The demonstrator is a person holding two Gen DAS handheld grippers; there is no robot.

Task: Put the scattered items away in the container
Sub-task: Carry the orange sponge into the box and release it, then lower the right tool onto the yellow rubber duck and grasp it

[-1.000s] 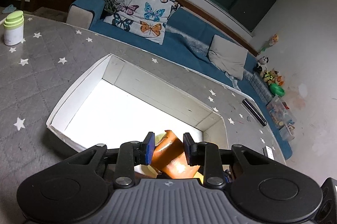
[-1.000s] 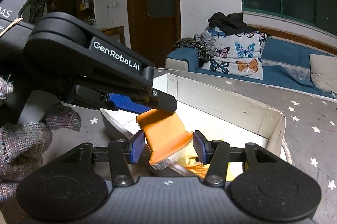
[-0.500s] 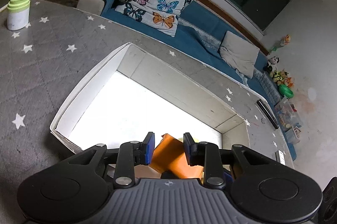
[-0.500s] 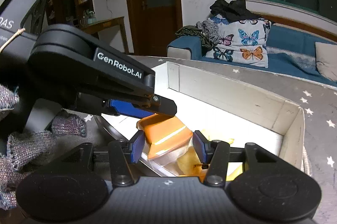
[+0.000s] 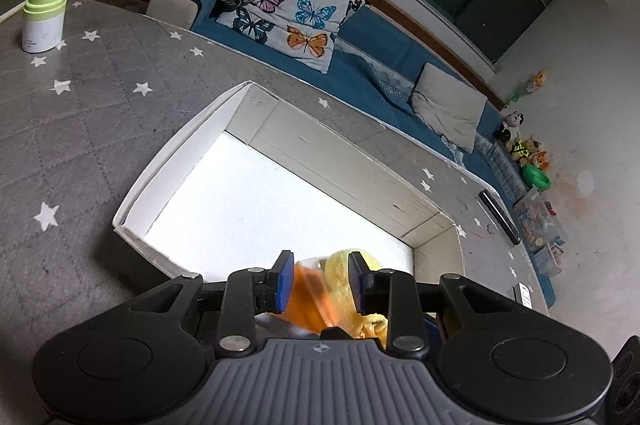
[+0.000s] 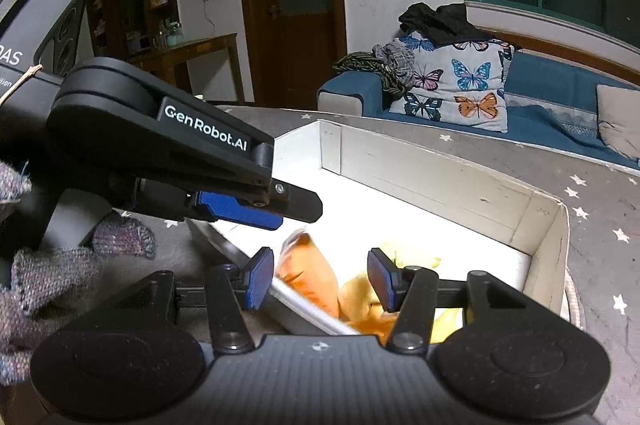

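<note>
A white open box (image 5: 256, 121) sits on the grey star-patterned table; it also shows in the right wrist view (image 6: 440, 185). An orange packet (image 6: 308, 277), blurred by motion, lies in the box's near corner beside a yellow soft item (image 6: 360, 301). My right gripper (image 6: 322, 279) is open, its pads apart on either side of the packet and not touching it. My left gripper (image 5: 320, 283) is open above the same corner, with the orange packet (image 5: 310, 301) and the yellow item (image 5: 344, 273) showing between its pads. The left gripper's fingers (image 6: 240, 205) reach in from the left.
A white bottle with a green cap (image 5: 42, 19) stands at the table's far left. A dark remote (image 5: 498, 211) lies near the table's right edge. A blue sofa (image 5: 360, 65) with butterfly cushions lies behind the table. A gloved hand (image 6: 48, 281) holds the left gripper.
My right gripper has opened and let go of the orange packet, which has dropped into the box's near corner. My left gripper's pads have parted wider. Both views have lifted slightly.
</note>
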